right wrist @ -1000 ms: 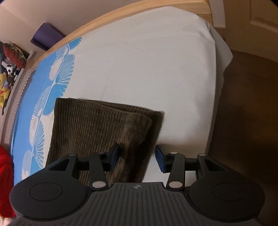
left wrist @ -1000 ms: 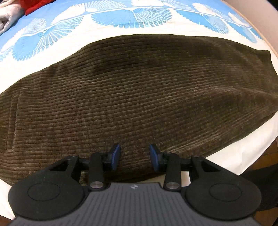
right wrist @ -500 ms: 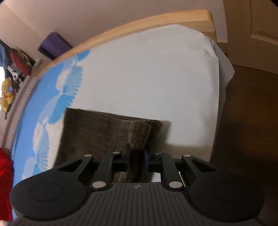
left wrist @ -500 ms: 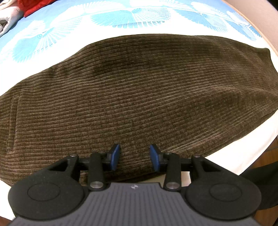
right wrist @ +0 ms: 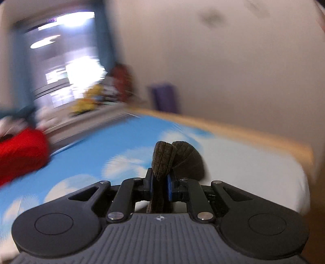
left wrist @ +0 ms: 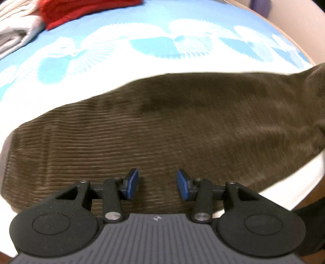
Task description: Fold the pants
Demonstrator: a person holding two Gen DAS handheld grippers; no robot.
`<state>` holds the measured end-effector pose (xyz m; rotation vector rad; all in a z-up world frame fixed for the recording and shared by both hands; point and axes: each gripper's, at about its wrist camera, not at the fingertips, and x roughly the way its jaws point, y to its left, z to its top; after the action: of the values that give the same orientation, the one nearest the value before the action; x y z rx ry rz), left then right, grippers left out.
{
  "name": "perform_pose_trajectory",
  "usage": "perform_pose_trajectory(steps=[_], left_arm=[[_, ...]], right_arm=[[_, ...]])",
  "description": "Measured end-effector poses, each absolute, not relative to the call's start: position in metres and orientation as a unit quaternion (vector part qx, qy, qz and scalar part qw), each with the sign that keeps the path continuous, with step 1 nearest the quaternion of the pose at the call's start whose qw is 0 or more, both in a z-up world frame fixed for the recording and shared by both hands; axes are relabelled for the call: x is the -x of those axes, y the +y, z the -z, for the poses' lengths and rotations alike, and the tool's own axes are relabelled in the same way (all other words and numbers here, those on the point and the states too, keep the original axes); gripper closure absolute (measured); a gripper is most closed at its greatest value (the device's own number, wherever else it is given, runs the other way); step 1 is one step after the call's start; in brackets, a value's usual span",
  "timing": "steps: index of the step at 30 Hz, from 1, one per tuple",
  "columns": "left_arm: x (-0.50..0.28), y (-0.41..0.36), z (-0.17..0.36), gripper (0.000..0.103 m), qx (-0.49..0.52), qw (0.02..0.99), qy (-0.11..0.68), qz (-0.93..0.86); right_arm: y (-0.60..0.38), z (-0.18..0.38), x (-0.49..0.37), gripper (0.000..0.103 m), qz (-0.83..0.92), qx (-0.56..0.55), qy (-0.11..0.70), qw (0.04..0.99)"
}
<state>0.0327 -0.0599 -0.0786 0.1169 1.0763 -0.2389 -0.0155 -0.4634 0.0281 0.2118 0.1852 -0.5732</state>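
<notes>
Right gripper pinches a bunched end of the brown corduroy pants between its blue pads, the jaws pressed tight on the cloth. The gripped fabric stands up above the jaws in two rounded folds, lifted off the bed, with more cloth hanging below the jaws. This view is heavily blurred. Behind the folds lie the blue and white sheet, a wooden bed frame and a plain wall. A red cloth sits at the left edge on the bed, and a bright window glows at the upper left; small coloured shapes beneath it are too blurred to tell. Left gripper is spread wide, its blue pads well apart and holding nothing, poised just over the near edge of the pants. From this view the pants stretch flat across the bed from left to right, ribbed cloth running lengthwise, with the far right end rising out of view. Beyond them the sheet shows a blue fan pattern on white. A red garment and a pale grey folded cloth lie at the far left corner of the bed.
</notes>
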Motion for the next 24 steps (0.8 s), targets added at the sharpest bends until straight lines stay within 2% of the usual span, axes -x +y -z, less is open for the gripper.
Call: perform_pose_trajectory(steps=[5,8,11,13,15,20,24], left_arm=[[-0.033,-0.029,0.074,0.056,-0.025,0.855,0.510,0.087],[-0.032,-0.017,0.075,0.056,-0.023,0.854,0.513,0.086],[-0.030,-0.006,0.076,0.056,-0.020,0.853,0.515,0.081],[-0.030,-0.001,0.077,0.056,-0.014,0.850,0.521,0.081],[-0.029,0.001,0.077,0.056,-0.008,0.849,0.521,0.085],[-0.031,-0.003,0.066,0.055,0.019,0.858,0.501,0.112],[-0.034,-0.016,0.056,0.055,0.036,0.867,0.480,0.126]], right_arm=[[-0.313,-0.017,0.002,0.090,0.108,0.048,0.074,0.990],[-0.242,0.018,-0.005,0.089,-0.011,0.099,0.134,0.986],[-0.185,0.068,-0.020,0.089,-0.146,0.200,0.254,0.935],[-0.161,0.099,-0.017,0.089,-0.187,0.281,0.295,0.894],[-0.153,0.110,-0.008,0.087,-0.201,0.324,0.296,0.876],[-0.155,0.104,0.005,0.082,-0.209,0.324,0.294,0.874],[-0.160,0.080,0.031,0.078,-0.270,0.293,0.254,0.881]])
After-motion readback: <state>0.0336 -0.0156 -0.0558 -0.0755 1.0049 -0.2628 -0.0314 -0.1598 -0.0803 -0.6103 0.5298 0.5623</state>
